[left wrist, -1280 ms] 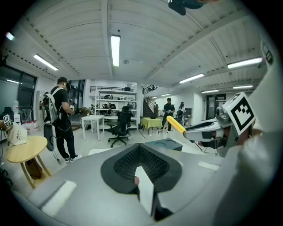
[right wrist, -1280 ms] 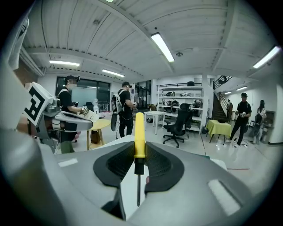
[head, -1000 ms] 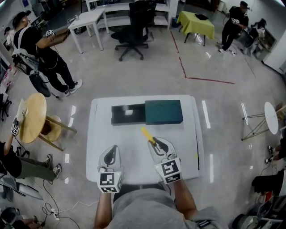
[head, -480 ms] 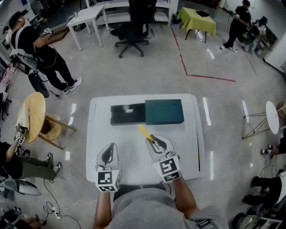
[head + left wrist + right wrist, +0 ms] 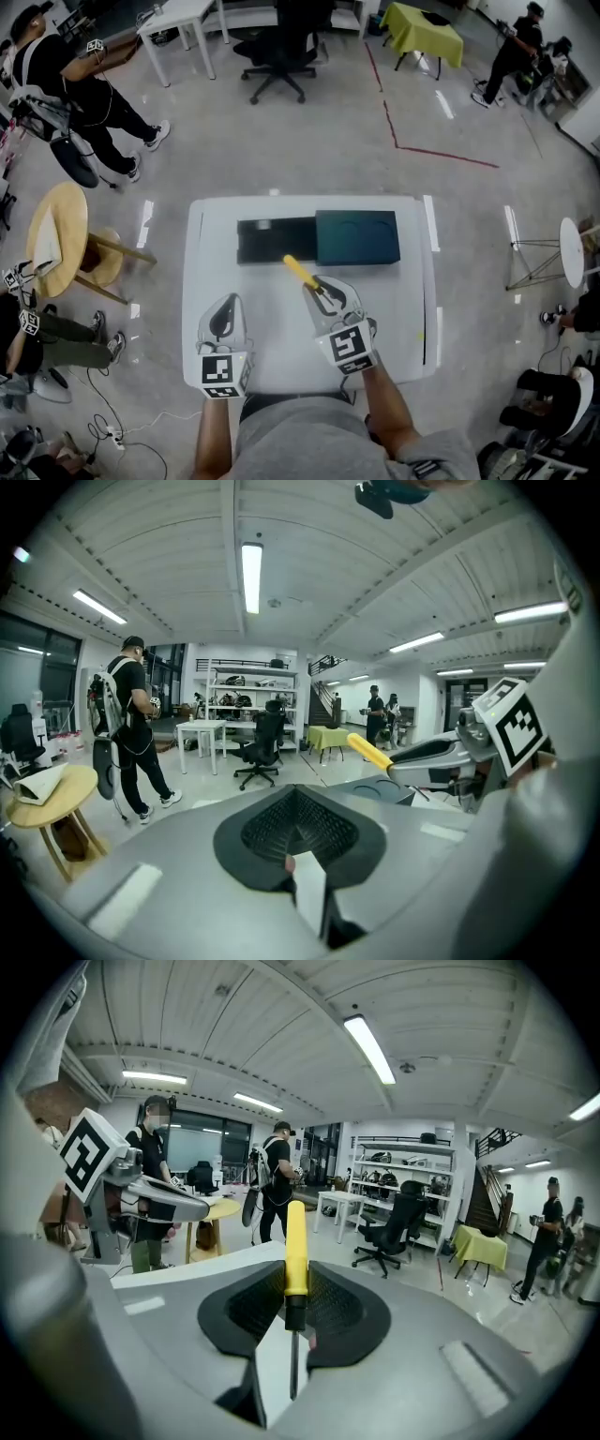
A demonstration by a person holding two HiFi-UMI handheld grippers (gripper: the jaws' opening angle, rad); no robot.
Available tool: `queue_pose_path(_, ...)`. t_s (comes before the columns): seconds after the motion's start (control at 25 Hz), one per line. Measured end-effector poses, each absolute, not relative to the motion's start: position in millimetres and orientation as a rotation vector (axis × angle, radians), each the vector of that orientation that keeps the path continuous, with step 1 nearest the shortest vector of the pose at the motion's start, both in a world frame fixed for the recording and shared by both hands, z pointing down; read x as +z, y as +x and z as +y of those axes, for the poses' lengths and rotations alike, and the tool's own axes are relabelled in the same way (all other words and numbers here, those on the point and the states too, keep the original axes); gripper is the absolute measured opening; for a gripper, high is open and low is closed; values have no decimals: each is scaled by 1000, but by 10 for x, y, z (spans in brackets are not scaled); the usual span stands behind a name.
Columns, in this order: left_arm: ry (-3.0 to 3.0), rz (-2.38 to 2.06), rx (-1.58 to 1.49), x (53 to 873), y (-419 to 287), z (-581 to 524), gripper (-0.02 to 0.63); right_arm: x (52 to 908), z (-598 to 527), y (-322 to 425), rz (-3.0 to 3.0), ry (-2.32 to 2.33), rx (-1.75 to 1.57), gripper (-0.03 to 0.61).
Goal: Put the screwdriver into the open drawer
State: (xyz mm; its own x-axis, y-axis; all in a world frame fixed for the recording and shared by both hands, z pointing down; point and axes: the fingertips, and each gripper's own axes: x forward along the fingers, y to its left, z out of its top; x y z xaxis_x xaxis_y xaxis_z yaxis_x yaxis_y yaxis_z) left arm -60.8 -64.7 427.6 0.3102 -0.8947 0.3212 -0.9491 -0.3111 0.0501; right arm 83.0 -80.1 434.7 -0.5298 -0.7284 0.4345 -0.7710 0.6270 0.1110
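Yellow-handled screwdriver (image 5: pixel 300 272) sits clamped by its dark shaft in the right gripper (image 5: pixel 323 295), the handle sticking out past the jaws toward the far side. Its tip end lies over the white desk (image 5: pixel 394 309), just near of the open drawer (image 5: pixel 275 240). That black drawer stands pulled out to the left of a teal cabinet (image 5: pixel 357 236). The left gripper (image 5: pixel 227 307) hovers over the near left of the desk, jaws together, nothing between them.
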Motion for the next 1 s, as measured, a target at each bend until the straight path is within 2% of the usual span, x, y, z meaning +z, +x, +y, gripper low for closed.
queue_pose_path(1.0,2223,-1606,379,5205,-1097,-1378,12,5387,-1776,66,-2223,885,-3,80)
